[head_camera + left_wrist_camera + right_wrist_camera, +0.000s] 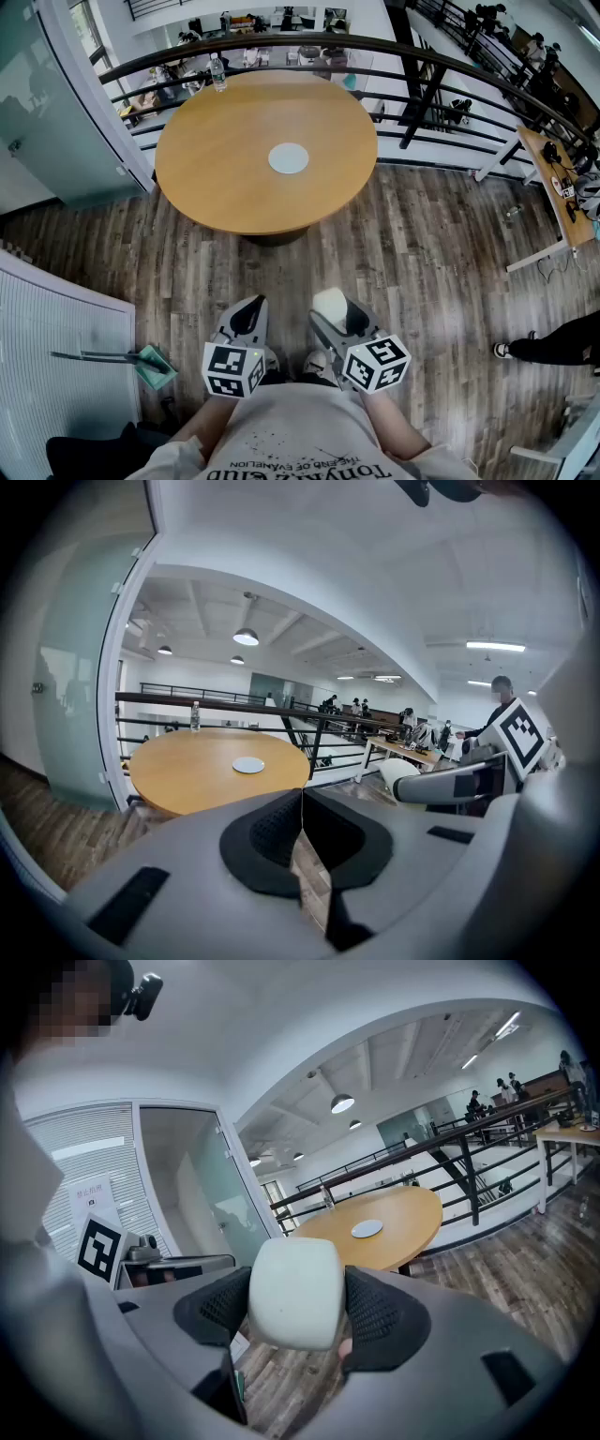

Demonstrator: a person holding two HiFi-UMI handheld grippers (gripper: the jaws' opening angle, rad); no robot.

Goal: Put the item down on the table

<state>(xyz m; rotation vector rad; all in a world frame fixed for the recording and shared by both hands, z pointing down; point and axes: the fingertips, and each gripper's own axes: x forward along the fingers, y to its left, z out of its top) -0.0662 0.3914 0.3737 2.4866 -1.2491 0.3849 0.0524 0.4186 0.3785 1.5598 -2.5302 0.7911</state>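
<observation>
So we're standing a bit back from the round tan wooden table (225,192), with wood floor between us and it, and both grippers are tucked low near our waist. Looks like a carrying pose to us, not a placing one.

The right gripper (295,1309) is pinching the pale cream rounded block-like item (293,1290) between its black textured pads, one pad on each side. The item is up in the air and well apart from the table, so nothing's been set down yet.

The left gripper (302,829) has its jaws pressed together with nothing between them. Our guess is it's just along for the ride.

As for containers, there's a clear plastic bottle (217,72) upright at the table's far edge by the railing, and we can't tell how full it is. A flat white round disc (288,158) sits mid-table with nothing on it. We can't tell if the item itself is hollow.
</observation>
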